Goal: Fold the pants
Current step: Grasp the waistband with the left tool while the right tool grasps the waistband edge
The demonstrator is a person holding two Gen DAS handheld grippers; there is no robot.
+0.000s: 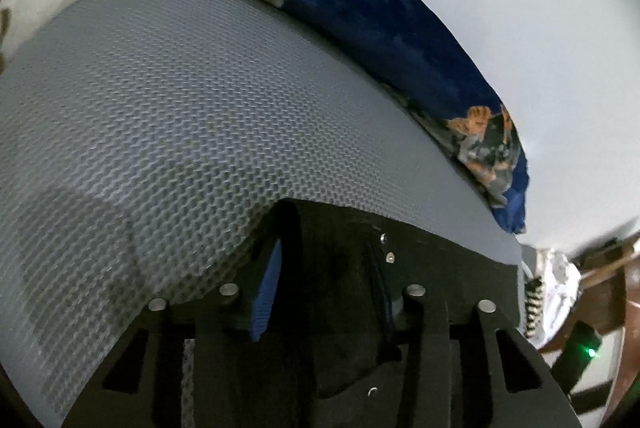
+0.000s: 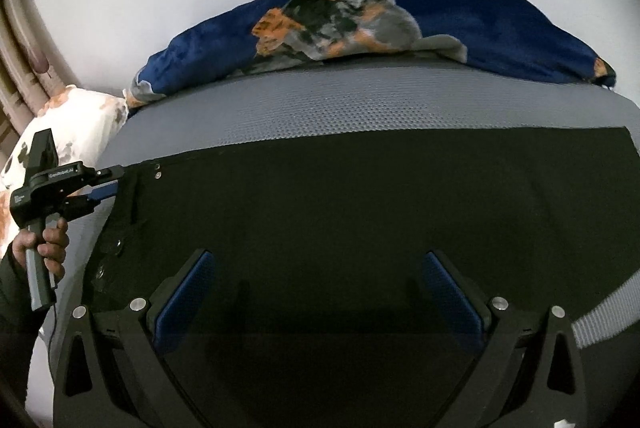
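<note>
1. The black fabric pants lie spread flat on a grey honeycomb-mesh mattress cover, filling the space under and ahead of the right claw.
2. The right claw stands wide apart, its two blue ribbed pads clear of each other; the dark cloth lies between and beyond them, and no pad presses on it.
3. The left claw, seen from the right wrist camera, sits at the far left corner of the pants by the waistband, its black fingers on either side of the cloth edge near two small silver rivets.
4. From the left wrist camera, the left claw has black cloth bunched between its fingers, one blue pad showing beside the fold; whether the pads actually pinch the cloth I cannot tell.
5. A person's hand in a dark sleeve grips the left claw's grey handle, left of the pants.
6. Beyond both claws, a dark blue fleece blanket with orange and grey print lies heaped along the far edge of the mattress.
7. Left of the blanket sits a white pillow with brownish blotches.
8. No container shows in either view.
</note>
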